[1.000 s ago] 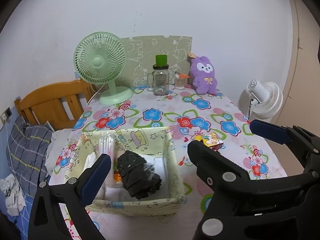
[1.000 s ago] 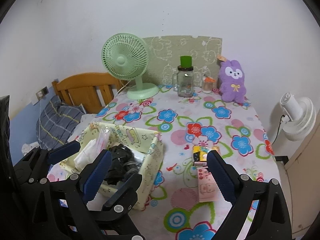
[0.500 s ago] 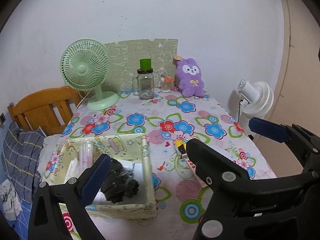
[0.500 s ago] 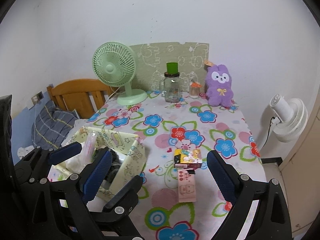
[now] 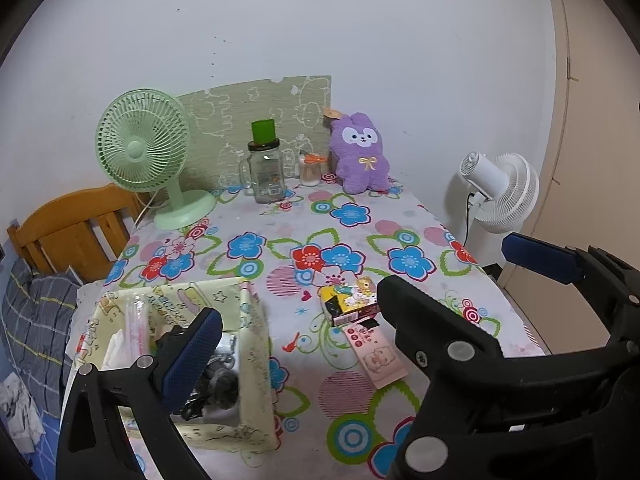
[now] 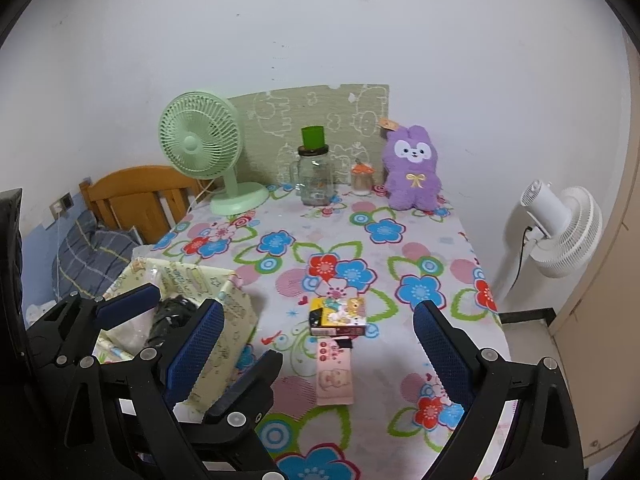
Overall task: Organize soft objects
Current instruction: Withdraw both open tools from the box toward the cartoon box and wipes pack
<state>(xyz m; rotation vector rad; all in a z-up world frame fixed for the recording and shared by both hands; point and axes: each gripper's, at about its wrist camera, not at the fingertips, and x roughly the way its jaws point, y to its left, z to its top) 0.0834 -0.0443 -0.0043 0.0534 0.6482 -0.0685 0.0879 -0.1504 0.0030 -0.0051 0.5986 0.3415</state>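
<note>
Both my hand-held grippers, left (image 5: 362, 316) and right (image 6: 320, 336), gape empty; dark crumpled cloth (image 5: 216, 380) fills the pale-yellow fabric basket (image 5: 256, 360) lower left.

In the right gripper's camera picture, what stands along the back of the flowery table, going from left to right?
Pale green desk fan → clear glass jar with a green cup on top → small jar with an orange lid → purple plush bunny.
</note>
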